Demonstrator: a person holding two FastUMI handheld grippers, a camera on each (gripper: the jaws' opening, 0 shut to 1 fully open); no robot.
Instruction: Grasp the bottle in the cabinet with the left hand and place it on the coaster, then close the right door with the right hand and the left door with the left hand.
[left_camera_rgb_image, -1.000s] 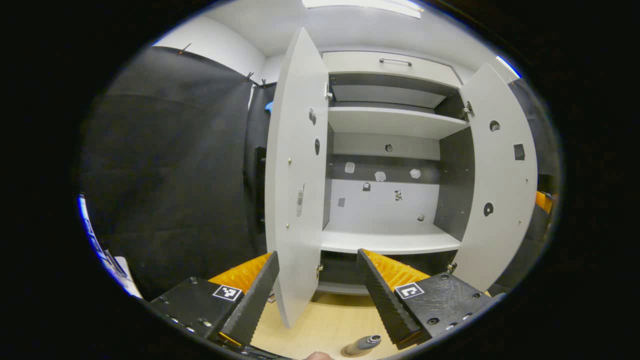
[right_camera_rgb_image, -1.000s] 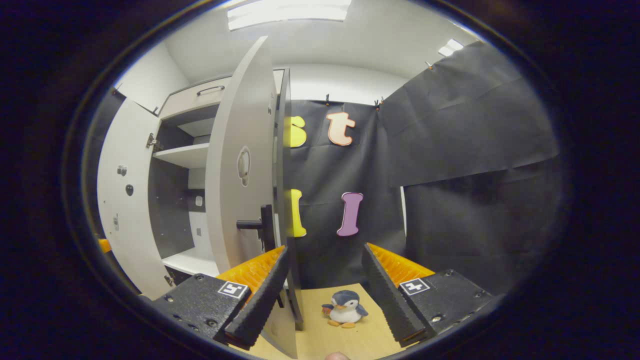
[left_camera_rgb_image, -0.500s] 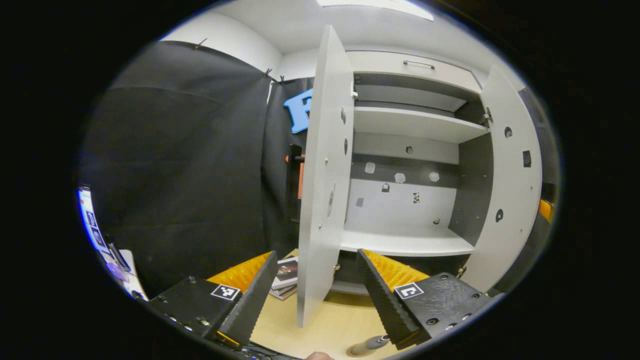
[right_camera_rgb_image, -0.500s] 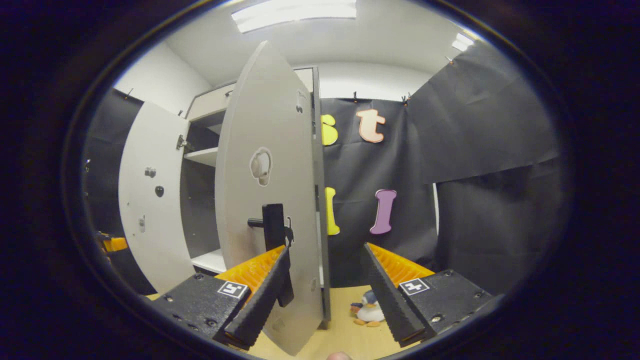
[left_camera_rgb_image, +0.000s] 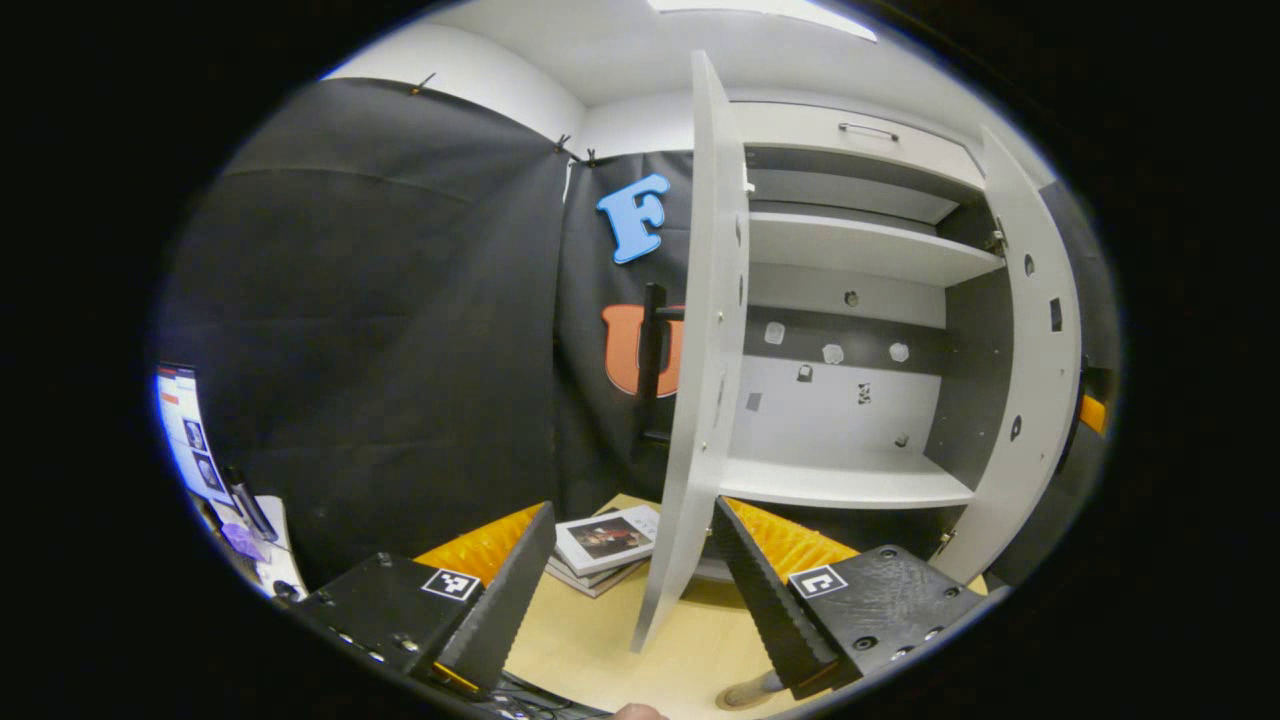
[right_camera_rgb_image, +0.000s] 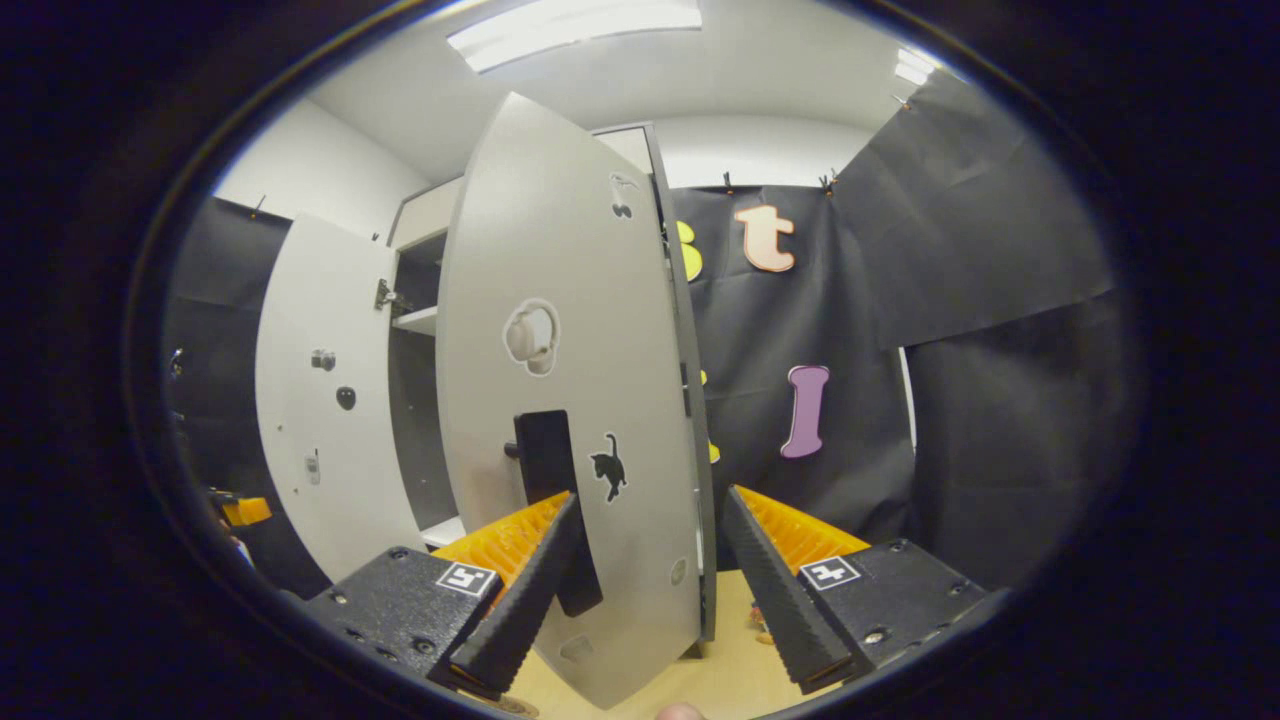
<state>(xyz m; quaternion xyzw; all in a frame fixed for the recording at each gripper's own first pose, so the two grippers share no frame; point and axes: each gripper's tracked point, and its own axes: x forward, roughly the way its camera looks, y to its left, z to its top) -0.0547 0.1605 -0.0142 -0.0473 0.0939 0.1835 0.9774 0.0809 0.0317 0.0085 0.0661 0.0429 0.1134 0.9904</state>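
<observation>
In the left gripper view the white cabinet (left_camera_rgb_image: 850, 480) stands with both doors ajar and bare shelves. Its left door (left_camera_rgb_image: 700, 350) is seen nearly edge-on, just beyond my open left gripper (left_camera_rgb_image: 633, 506). Part of the grey bottle (left_camera_rgb_image: 748, 690) peeks out on the wooden table under one finger. In the right gripper view the right door (right_camera_rgb_image: 590, 330) shows its outer face with a black handle (right_camera_rgb_image: 548, 470). It stands close in front of my open right gripper (right_camera_rgb_image: 651, 495), and its lower edge reaches down between the fingers. The left door (right_camera_rgb_image: 320, 420) stands farther off.
A stack of books (left_camera_rgb_image: 605, 540) lies on the table left of the left door. The other gripper (right_camera_rgb_image: 240, 510) shows beyond the doors in the right gripper view. A small toy (right_camera_rgb_image: 760, 625) is mostly hidden behind one finger.
The right door has swung toward the cabinet and now shows its outer face to the right gripper. The left gripper has shifted left, so the left door appears edge-on and the books came into sight.
</observation>
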